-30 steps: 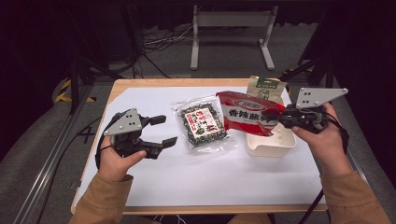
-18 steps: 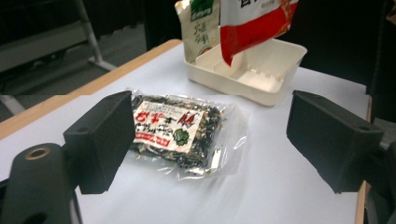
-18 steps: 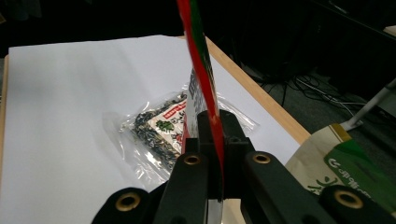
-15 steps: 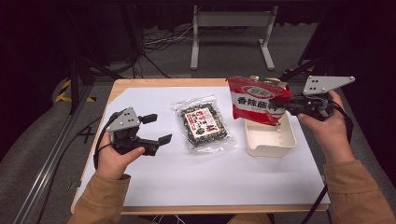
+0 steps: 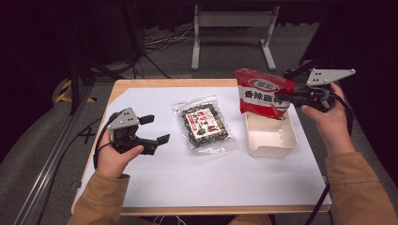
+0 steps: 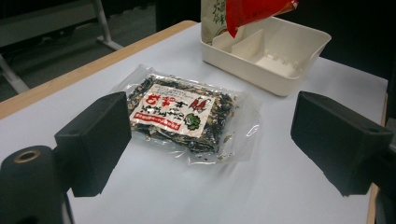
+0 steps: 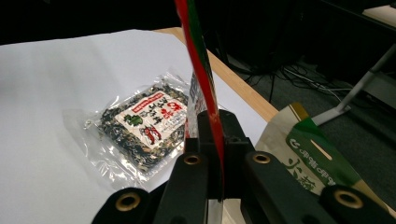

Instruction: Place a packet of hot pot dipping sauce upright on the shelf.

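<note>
Red pouch [image 5: 264, 93] hangs pinched in the right hand-held gripper [image 5: 287, 97] over the far end of the white tray [image 5: 271, 137]. Nearer in, the left hand-held gripper [image 5: 156, 128] has just been opening, nothing between its jaws. The clear packet [image 5: 203, 123] lies flat at its 3 o'clock, long axis running 6 to 12, nearer the left hand. Green pouch [image 7: 310, 161] stands beyond the tray.

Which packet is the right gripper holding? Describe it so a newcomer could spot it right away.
On the white-covered table, look to the cream divided tray on the right. Held upright over its far end is the red packet, pinched at its edge by the shut right gripper. Its solid red front with white lettering sets it apart from the clear packet of dark flakes lying flat mid-table.
</note>
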Available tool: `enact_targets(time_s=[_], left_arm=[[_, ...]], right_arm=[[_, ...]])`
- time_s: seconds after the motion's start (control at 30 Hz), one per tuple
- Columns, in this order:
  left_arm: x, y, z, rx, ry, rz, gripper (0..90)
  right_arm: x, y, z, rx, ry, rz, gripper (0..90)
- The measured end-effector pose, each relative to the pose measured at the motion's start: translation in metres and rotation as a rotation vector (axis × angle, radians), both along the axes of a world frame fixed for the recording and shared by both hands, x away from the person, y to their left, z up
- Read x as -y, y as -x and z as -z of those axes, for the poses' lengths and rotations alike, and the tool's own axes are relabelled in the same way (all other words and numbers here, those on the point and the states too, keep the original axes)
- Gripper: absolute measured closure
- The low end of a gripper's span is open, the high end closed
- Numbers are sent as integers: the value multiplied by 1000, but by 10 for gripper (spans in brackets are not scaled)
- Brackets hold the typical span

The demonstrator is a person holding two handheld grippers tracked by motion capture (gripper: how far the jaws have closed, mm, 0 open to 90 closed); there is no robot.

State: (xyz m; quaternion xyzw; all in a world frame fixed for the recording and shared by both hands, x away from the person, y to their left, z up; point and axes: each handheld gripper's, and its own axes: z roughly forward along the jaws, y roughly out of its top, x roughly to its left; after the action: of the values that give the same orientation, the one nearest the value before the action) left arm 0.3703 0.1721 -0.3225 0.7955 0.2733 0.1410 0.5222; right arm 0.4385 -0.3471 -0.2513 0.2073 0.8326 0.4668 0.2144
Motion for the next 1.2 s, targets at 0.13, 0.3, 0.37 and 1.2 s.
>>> enact_targets(time_s=[0.13,0.3,0.37,1.2], left_arm=[[-2,-4,3,-4,-8,-3,127],[-2,-5,5,-18,-5,-1,126],[-3,-5,6,-16,-10,-2,125],[-4,-10,11,-35,-23,13,120]], right_arm=[[7,-7,5,-15,-2,20,893],[13,-17,12,-38,-8,40,893],[15,-22,16,-51,-6,45,893],[19,-59,52,-73,46,105,889]])
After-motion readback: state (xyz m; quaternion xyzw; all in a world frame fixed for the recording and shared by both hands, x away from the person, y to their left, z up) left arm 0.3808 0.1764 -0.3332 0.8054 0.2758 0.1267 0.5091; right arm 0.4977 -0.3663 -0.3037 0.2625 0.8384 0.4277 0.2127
